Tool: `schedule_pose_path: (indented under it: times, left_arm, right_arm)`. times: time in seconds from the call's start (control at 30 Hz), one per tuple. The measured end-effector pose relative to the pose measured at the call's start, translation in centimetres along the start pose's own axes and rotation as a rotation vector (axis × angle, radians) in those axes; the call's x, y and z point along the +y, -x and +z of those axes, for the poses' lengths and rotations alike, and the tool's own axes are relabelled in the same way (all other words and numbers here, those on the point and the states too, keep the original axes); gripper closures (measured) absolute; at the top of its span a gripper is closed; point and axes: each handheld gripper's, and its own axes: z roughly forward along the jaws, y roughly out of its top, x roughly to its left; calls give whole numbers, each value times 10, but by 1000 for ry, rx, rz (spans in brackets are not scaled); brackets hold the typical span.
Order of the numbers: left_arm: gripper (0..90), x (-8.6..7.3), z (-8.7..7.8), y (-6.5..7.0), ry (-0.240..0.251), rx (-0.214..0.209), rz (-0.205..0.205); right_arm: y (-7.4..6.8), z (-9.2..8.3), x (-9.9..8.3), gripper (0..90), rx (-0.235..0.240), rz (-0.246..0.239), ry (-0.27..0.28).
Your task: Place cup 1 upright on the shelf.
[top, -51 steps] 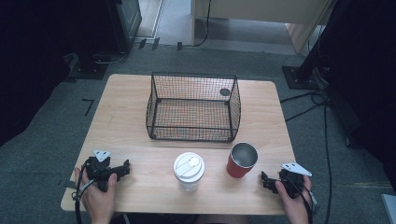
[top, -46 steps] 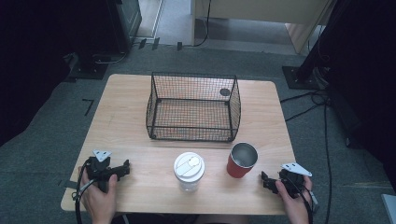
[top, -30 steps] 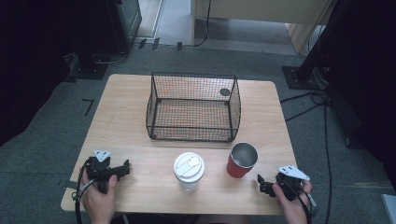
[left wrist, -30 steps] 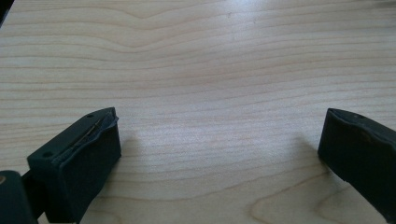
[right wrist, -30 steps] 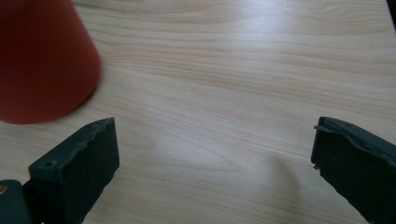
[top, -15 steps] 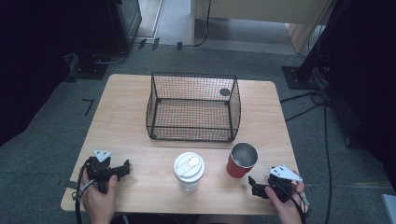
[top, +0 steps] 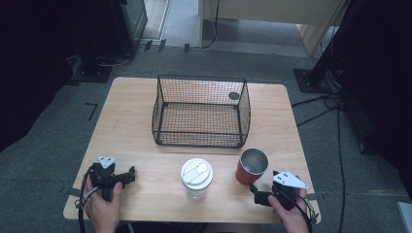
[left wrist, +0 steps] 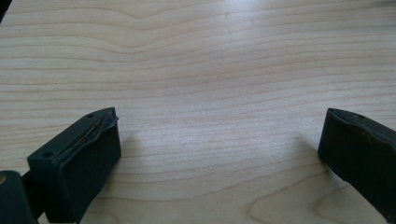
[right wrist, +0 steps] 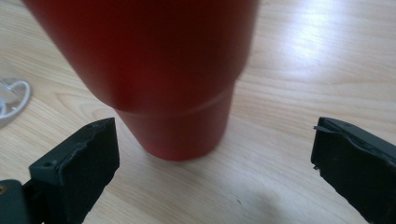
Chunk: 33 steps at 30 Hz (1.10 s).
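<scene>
High view shows my right gripper [top: 259,196] just in front of the red cup [top: 251,166], jaws apart and not touching it; the cup stands upright on the table [top: 126,116], just in front of the wire basket [top: 201,110] at its right corner; a clear lidded cup [top: 196,177] stands left of the red cup; my left gripper [top: 127,175] rests well left of it, jaws apart over bare wood. Right gripper view confirms the red cup [right wrist: 154,74] lies ahead of the jaws, not between them. Judgement: approach stage; grasp, lift and placement all outstanding.
</scene>
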Motion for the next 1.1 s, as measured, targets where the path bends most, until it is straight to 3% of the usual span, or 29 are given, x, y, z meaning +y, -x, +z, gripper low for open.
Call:
schedule_pose_path:
  times: [0.33, 0.83, 1.1]
  left_arm:
    - [0, 0, 0, 0, -1, 0, 5]
    - [0, 0, 0, 3, -1, -9, 14]
    - [0, 0, 0, 3, -1, -9, 13]
  right_arm:
    - [-8, 2, 13, 10, 32, 8, 44]
    - [-19, 12, 30, 12, 16, 4, 66]
    - [-25, 15, 39, 60, 1, 3, 97]
